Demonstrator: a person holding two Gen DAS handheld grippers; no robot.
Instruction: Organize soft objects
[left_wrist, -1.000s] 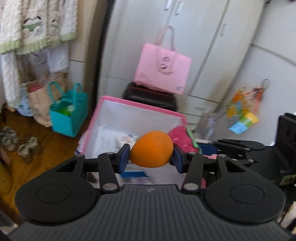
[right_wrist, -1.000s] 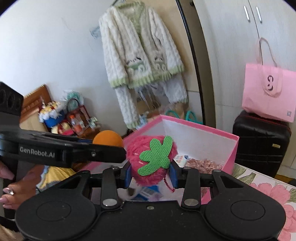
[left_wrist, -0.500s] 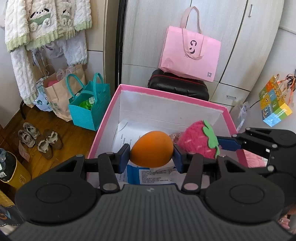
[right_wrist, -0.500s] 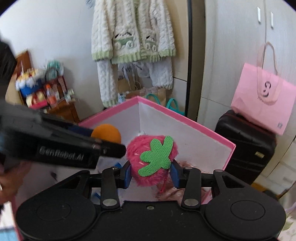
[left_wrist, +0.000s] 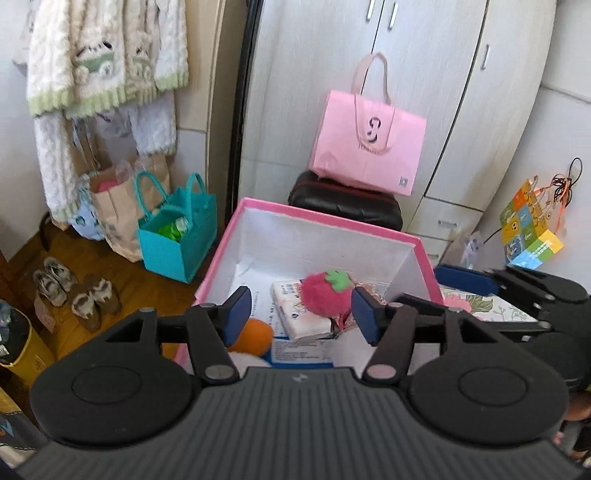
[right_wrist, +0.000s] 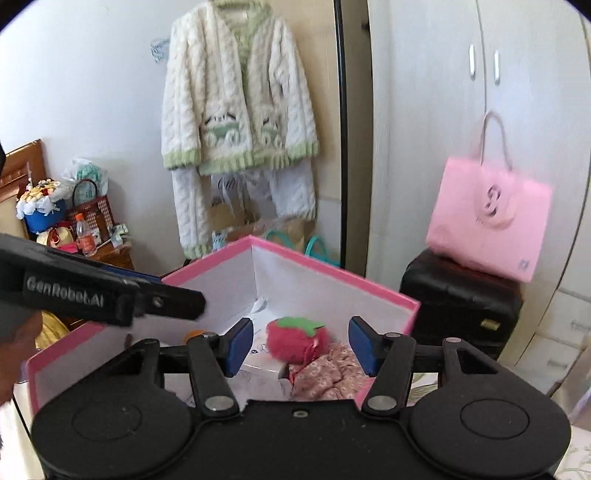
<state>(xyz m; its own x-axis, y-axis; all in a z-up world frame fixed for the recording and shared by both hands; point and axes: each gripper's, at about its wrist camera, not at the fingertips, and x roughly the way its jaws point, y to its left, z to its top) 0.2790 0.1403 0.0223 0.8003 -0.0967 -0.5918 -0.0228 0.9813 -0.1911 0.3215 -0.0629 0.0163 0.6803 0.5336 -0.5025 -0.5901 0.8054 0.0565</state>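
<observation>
A pink-rimmed storage box (left_wrist: 325, 216) (right_wrist: 332, 269) with white inner walls stands below both grippers. A soft orange ball (left_wrist: 255, 334) lies inside it near the left wall; in the right wrist view only a sliver of the orange ball (right_wrist: 192, 334) shows. A fuzzy pink strawberry (left_wrist: 325, 293) (right_wrist: 295, 338) with a green leaf rests on the things in the box. My left gripper (left_wrist: 301, 314) hovers over the box, jaws opening, nothing between them. My right gripper (right_wrist: 301, 347) also hovers above the box, jaws opening and empty.
Inside the box lie white tissue packs (left_wrist: 295, 317) and a pink floral cloth (right_wrist: 325, 376). A black suitcase (left_wrist: 345, 205) with a pink tote bag (left_wrist: 367, 151) stands behind. A teal bag (left_wrist: 177, 240), paper bag and shoes (left_wrist: 74, 291) are on the wooden floor at left. A knitted cardigan (right_wrist: 236, 110) hangs on the wall.
Both grippers opened. The orange ball dropped out of the left gripper and the strawberry out of the right; both now lie in the box.
</observation>
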